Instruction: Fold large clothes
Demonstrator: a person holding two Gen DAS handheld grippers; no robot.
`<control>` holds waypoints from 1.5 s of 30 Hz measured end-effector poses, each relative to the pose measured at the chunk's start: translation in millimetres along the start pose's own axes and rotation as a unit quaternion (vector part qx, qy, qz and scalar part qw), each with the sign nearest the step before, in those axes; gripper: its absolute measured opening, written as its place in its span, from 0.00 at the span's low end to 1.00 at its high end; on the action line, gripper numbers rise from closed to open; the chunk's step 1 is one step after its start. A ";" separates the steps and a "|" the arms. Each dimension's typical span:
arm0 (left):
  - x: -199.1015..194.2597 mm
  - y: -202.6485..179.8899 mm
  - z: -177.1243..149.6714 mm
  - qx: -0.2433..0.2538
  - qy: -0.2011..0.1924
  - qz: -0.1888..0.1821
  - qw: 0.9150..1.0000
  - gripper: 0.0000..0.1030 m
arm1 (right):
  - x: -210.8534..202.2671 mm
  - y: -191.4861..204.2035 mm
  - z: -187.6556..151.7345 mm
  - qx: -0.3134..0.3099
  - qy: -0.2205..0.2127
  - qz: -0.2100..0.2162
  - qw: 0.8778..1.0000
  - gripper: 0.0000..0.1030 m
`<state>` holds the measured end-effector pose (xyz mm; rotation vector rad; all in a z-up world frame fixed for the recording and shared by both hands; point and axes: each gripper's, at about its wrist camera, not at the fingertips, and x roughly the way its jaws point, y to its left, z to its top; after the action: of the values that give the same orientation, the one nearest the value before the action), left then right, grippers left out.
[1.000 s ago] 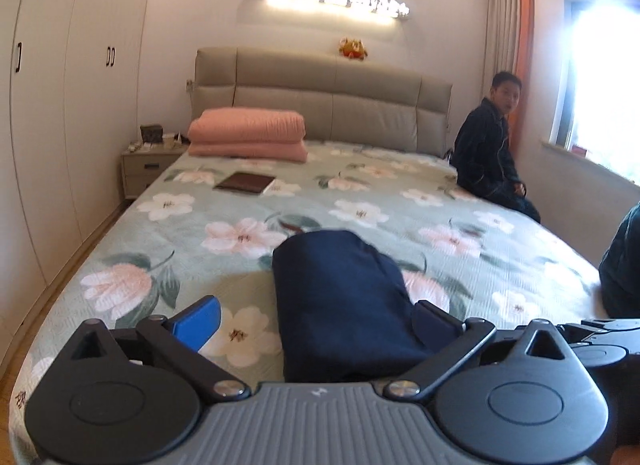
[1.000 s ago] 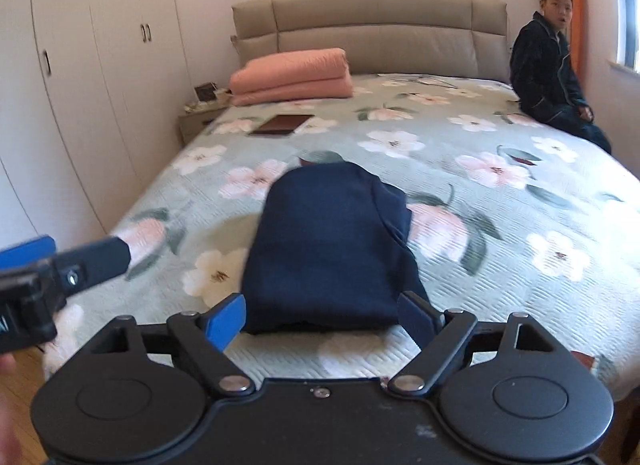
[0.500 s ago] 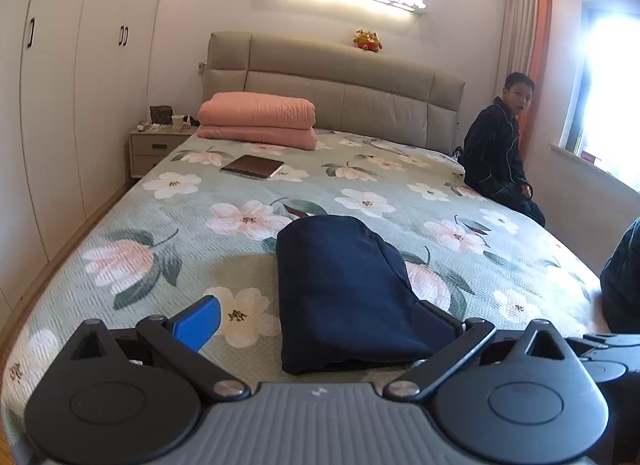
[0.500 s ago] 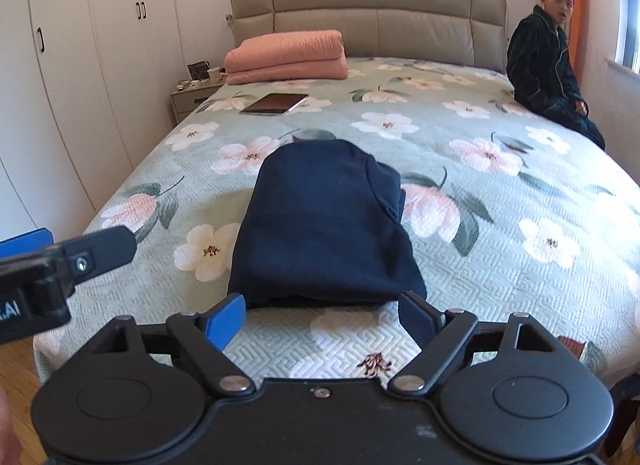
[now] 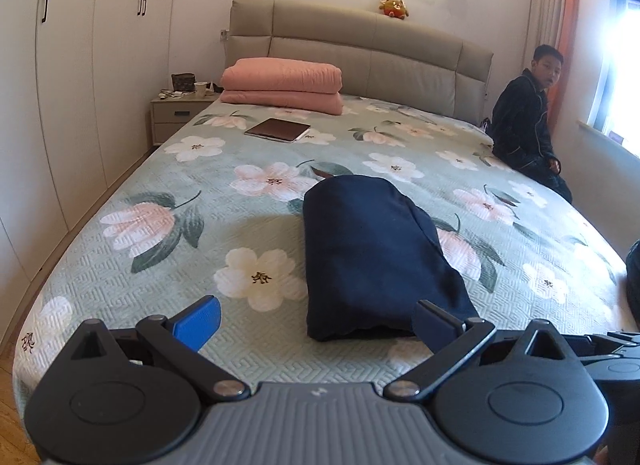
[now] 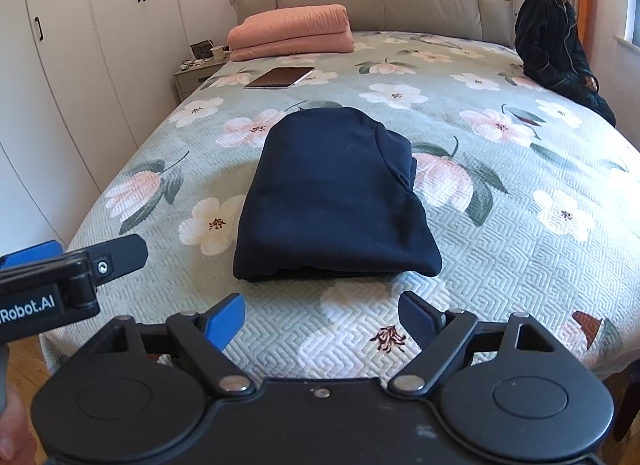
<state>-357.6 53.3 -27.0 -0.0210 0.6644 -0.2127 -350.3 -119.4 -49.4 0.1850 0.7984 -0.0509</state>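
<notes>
A dark navy garment (image 5: 372, 253) lies folded into a compact bundle on the floral bedspread (image 5: 192, 265), near the bed's foot; it also shows in the right wrist view (image 6: 332, 197). My left gripper (image 5: 316, 323) is open and empty, held back from the bundle's near edge. My right gripper (image 6: 322, 315) is open and empty, just short of the bundle over the bed's foot. The left gripper's body (image 6: 72, 277) shows at the left of the right wrist view.
A folded pink quilt (image 5: 282, 85) and a tablet (image 5: 278, 129) lie near the headboard (image 5: 360, 49). A boy in dark clothes (image 5: 526, 125) sits on the bed's right edge. Wardrobes (image 5: 72, 85) and a nightstand (image 5: 176, 115) stand on the left.
Both grippers have drawn back and risen from the folded garment, which now lies farther from the fingers. Both stay open. The garment has not moved.
</notes>
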 end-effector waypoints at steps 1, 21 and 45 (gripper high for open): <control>0.2 -0.5 0.2 0.002 0.000 0.002 1.000 1.00 | 0.6 -0.4 0.1 0.001 0.001 0.001 1.000 0.96; -2.6 -8.8 -4.1 0.038 -0.012 0.023 0.999 1.00 | 10.2 -0.3 -4.0 0.001 0.017 -0.006 1.000 0.96; 1.3 5.4 -4.4 0.038 -0.015 0.039 0.998 1.00 | 10.4 -8.1 -6.7 0.016 0.008 -0.013 1.000 0.96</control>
<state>-358.3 58.6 -31.8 0.0741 0.6253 -0.1621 -348.7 -125.9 -62.6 0.2050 0.8159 -0.0873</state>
